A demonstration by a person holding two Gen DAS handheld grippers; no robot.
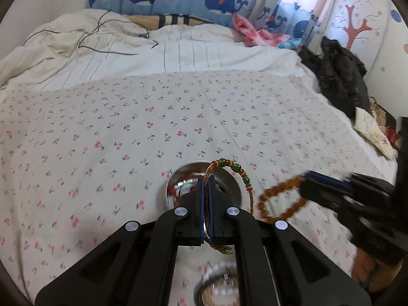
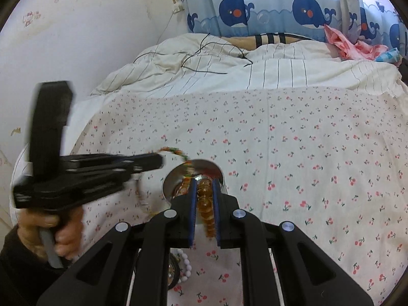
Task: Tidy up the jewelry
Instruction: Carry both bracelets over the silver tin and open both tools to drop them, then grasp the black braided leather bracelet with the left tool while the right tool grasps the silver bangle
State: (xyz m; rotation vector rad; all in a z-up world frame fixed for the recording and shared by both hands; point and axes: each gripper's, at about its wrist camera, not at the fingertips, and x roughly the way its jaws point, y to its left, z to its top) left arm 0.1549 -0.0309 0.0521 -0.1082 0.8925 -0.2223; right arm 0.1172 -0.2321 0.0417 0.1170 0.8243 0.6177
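Bracelets in both grippers, held above a cherry-print sheet on a bed. Left gripper clamped tight on a braided red-and-green cord bracelet with green beads, loop arching out to the right of the pads, over a shiny metal bowl on the sheet. Right gripper closed on an amber bead bracelet, beads pinched between the blue pads and trailing down toward the near edge, same bowl just beyond the tips. Seen from the left camera, right gripper blurred at the right with the amber loop hanging off its tip. White bead bracelet lying on the sheet near the camera, beside a dark ring, too blurred to identify. Striped duvet and whale curtain at the far side
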